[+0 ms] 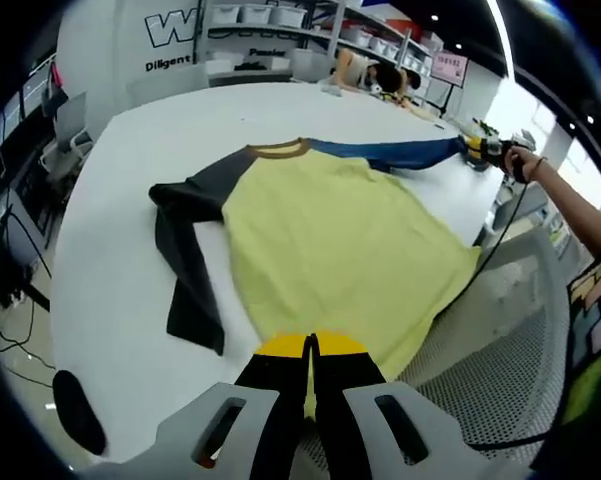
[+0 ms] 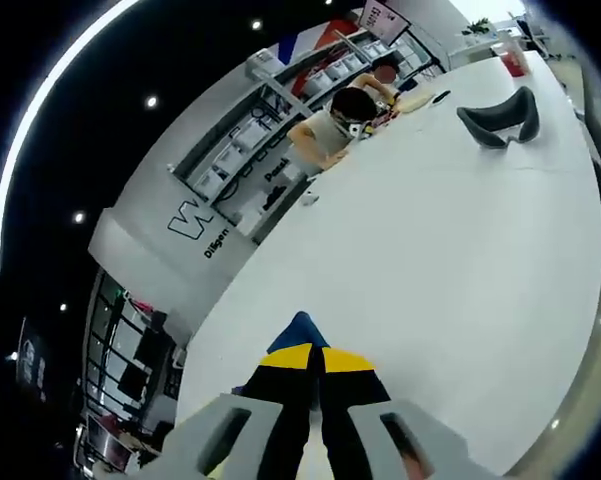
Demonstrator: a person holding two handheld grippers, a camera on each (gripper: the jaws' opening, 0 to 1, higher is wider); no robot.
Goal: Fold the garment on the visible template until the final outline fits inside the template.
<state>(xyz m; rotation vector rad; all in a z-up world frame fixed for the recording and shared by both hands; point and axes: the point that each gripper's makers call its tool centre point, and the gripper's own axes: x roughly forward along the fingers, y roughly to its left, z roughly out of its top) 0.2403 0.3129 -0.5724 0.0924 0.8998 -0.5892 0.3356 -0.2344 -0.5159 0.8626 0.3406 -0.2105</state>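
On the left I see the dark sleeve (image 1: 185, 255) lying slack on the white table (image 1: 110, 300), bent back along the body and well apart from either tool. The yellow shirt (image 1: 330, 245) lies spread flat mid-table, collar (image 1: 278, 149) away from me. My left gripper (image 1: 311, 347) is closed on the yellow hem at the near edge, jaws together with cloth between them. No template outline is visible to me on the table, so I cannot judge the fit.

Further right, the blue sleeve (image 1: 385, 153) is drawn out straight toward my right gripper (image 1: 490, 149). In the right gripper view, that gripper (image 2: 318, 358) is pinched shut on the blue cuff (image 2: 298, 330).

Risks, as I judge them: the near hem sits close to the table edge, so a pull toward me could drag cloth off it. With both ends held taut, uneven lifting could skew the body and bunch the loose dark sleeve under the fold. A thin pinch on the cuff may slip mid-fold
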